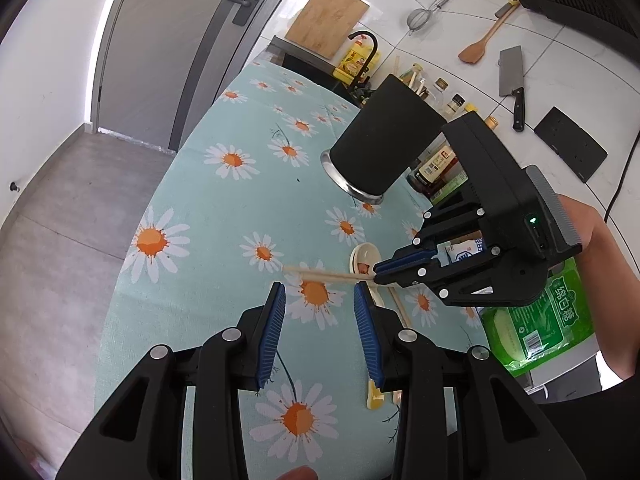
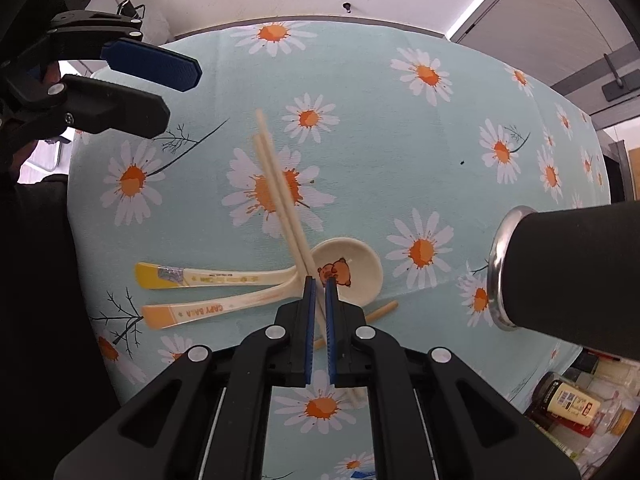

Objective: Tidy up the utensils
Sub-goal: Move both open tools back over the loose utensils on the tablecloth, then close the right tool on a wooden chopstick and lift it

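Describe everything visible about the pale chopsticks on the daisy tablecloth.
The chopsticks are a pale cream pair, smooth, plastic-looking. They lie close together, nearly parallel, their far ends slightly apart. Their near ends pass over the rim of a cream spoon with a bear print, where the right gripper is shut on them. They look slightly tilted above the tablecloth. The far tips are free.

Grey door (image 1: 180,40), perhaps tiled floor (image 1: 60,240)
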The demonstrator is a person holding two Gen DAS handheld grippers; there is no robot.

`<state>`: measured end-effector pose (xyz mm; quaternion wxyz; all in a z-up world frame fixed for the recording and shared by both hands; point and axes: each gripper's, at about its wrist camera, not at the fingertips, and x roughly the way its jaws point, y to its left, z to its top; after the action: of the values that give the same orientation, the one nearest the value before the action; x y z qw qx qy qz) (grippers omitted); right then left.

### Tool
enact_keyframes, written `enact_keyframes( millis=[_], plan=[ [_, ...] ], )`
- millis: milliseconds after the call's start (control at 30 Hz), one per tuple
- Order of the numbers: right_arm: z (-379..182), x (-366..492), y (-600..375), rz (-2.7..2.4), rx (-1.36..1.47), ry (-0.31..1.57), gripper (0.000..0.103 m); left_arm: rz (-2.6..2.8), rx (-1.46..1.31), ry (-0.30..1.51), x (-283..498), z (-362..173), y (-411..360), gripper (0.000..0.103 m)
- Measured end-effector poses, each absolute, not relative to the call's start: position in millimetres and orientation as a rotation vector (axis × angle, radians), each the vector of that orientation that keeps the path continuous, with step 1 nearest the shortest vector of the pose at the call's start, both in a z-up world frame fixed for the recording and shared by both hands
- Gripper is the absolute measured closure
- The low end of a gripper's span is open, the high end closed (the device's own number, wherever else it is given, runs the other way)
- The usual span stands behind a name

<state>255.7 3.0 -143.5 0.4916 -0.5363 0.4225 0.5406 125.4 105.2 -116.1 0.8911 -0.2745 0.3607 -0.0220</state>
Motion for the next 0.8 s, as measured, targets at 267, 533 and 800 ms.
enact_keyframes(
  millis=[267,533,800],
  plan=[
    [-147.9,255.9,14.2,1.324,-1.343,1.067,0.096,-0.046,-0.594,0.767,126.4,-123.6,106.9,0.069],
    [-150.5,253.5,27.1,1.336,-1.393,1.092,0.096,-0.046,-0.592,0.778,131.8,-125.1,105.6,0.069],
    [-150.9,263.7,27.0,1.348,-1.352,1.131,0.096,-0.038,-0.602,0.788,132.1,-128.2,105.3,0.069]
  ],
)
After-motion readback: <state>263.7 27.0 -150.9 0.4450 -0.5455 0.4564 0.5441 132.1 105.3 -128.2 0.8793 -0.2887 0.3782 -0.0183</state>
